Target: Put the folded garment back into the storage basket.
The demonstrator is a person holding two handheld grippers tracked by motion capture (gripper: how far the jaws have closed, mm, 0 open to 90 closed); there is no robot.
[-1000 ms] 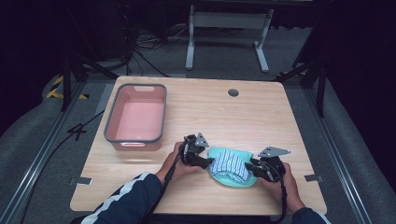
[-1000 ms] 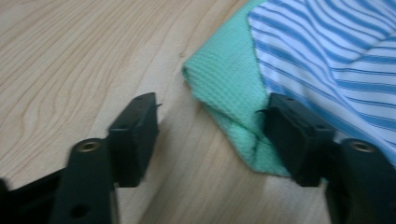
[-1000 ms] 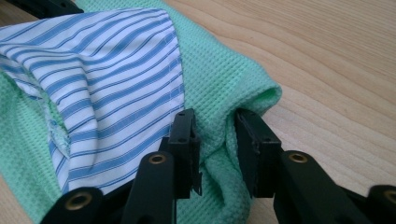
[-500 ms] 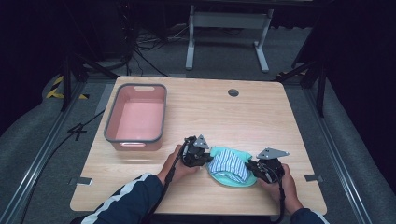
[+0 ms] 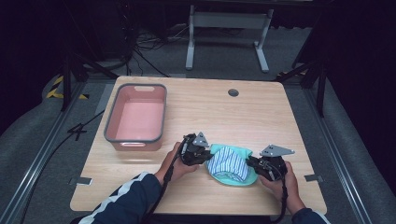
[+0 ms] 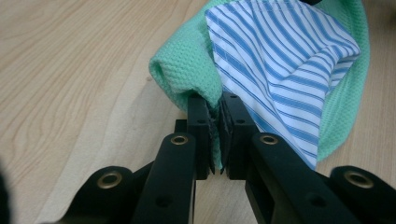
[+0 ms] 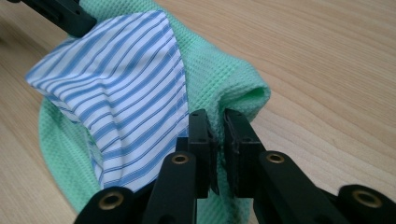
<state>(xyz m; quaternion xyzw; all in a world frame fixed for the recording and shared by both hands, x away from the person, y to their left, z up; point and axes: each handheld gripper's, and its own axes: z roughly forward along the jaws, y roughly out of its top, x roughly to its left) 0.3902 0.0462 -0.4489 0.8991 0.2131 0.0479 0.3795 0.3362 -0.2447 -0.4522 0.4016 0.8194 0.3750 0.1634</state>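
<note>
Gripping green cloth; both grippers' fingers clamped

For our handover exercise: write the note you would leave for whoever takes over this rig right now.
Left gripper: shut on the green cloth at its left edge.
Right gripper: shut on the green cloth at its right edge.
The striped cloth lies on the green one, near the table's front edge. The pink bin stands apart, back left.
Done: both edges gripped.
Left: probably lifting the bundle, perhaps into the bin.
</note>
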